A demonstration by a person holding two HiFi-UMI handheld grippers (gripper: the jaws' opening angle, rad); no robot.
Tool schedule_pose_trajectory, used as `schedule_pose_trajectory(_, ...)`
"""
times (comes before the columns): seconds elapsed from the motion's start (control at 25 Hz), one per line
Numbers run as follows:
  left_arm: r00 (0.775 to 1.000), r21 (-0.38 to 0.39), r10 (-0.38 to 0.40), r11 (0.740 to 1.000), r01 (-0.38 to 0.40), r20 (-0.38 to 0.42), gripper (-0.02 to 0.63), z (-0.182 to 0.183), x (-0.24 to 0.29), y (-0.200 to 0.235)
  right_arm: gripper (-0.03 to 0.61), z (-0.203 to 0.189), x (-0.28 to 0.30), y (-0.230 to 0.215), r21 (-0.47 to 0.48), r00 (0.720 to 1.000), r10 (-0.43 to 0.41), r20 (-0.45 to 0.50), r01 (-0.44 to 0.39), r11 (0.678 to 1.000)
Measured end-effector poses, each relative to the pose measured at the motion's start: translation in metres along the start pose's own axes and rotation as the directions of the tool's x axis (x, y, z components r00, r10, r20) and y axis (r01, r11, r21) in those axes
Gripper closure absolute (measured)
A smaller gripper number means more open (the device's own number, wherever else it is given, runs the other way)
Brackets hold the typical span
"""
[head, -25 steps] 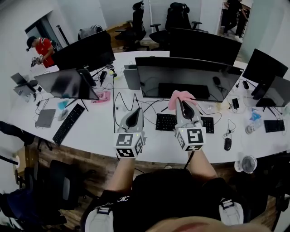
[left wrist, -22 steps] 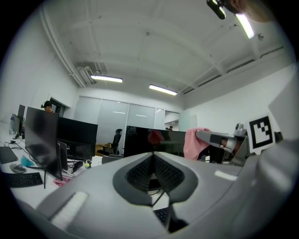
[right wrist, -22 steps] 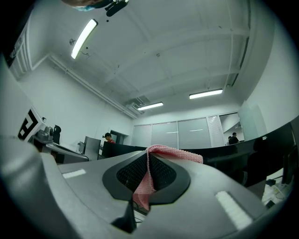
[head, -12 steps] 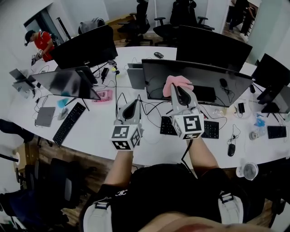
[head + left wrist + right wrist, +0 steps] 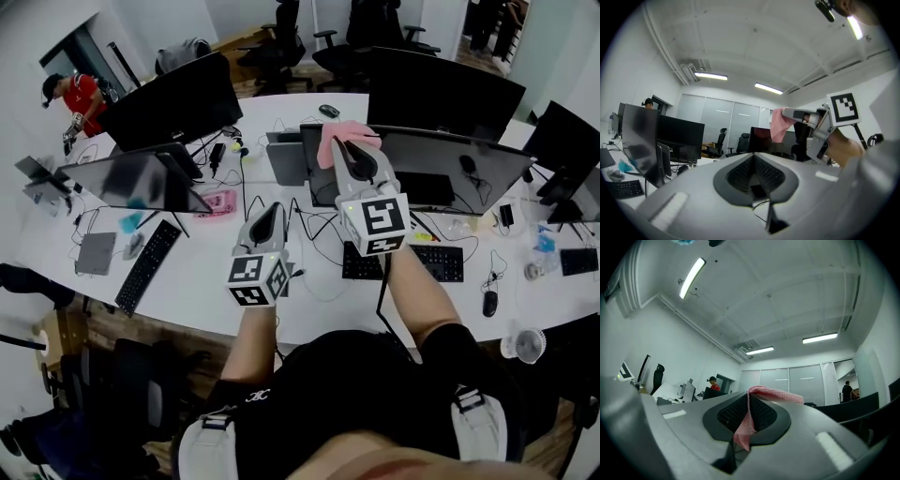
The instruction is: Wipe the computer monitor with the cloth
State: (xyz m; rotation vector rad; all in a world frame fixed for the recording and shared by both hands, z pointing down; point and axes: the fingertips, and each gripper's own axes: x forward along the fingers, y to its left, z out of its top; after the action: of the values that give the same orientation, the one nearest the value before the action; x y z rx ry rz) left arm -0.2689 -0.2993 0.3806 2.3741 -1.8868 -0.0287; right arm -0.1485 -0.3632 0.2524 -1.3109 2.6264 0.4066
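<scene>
2 claws in play here, 1 cloth. The right claw (image 5: 349, 155) is clamped on the pink cloth (image 5: 330, 142); the right gripper view shows a fold of it (image 5: 744, 423) pinched between the closed jaws, w/ the rest draped over the top. It's held up at the top left corner of the wide monitor (image 5: 441, 169) in the middle of the tabletop (image 5: 202, 272). Can't tell if the cloth is actually touching the screen. The left claw (image 5: 268, 210) hangs lower, just left of the right one and over the tabletop. Its jaws are together w/ nothing in them (image 5: 754, 164). From that side the cloth (image 5: 778, 124) dangles off the right claw's tip (image 5: 787, 112). Other stuff: I count 3 keyboards, one under the monitor (image 5: 405, 262), one on the left (image 5: 145, 264), one at the far right (image 5: 578, 261). Also 1 mouse (image 5: 489, 303), 1 small fan (image 5: 528, 345), loose cables, and 1 person in a red top (image 5: 73, 94) in the far left corner.
</scene>
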Motion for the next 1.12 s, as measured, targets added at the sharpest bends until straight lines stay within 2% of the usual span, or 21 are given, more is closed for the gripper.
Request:
schedule_pose_trajectory(0.28,1.000,-0.021,-0.008,1.000,0.008,0.006,0.565,-0.004,-0.002,0.007,0.568,0.002,0.034,0.010,-0.042,0.999,0.017,-0.031,-0.019,0.999)
schedule_pose_trajectory(0.6,1.000,-0.067,-0.011,0.998,0.013,0.021,0.565,-0.013,-0.009,0.021,0.568,-0.038,0.074,0.020,-0.123,0.981,0.020,-0.193,-0.044,0.991)
schedule_pose_trajectory(0.8,0.999,-0.079,-0.041,0.996,0.042,0.019,0.565,-0.015,-0.005,0.027,0.568,-0.062,0.089,0.017,-0.150,0.961,-0.020,-0.276,-0.023,0.988)
schedule_pose_trajectory(1.12,0.994,-0.080,-0.108,0.991,0.107,-0.002,0.565,-0.022,0.013,0.031,0.568,-0.070,0.098,0.008,-0.269,0.937,-0.128,-0.325,0.039,0.962)
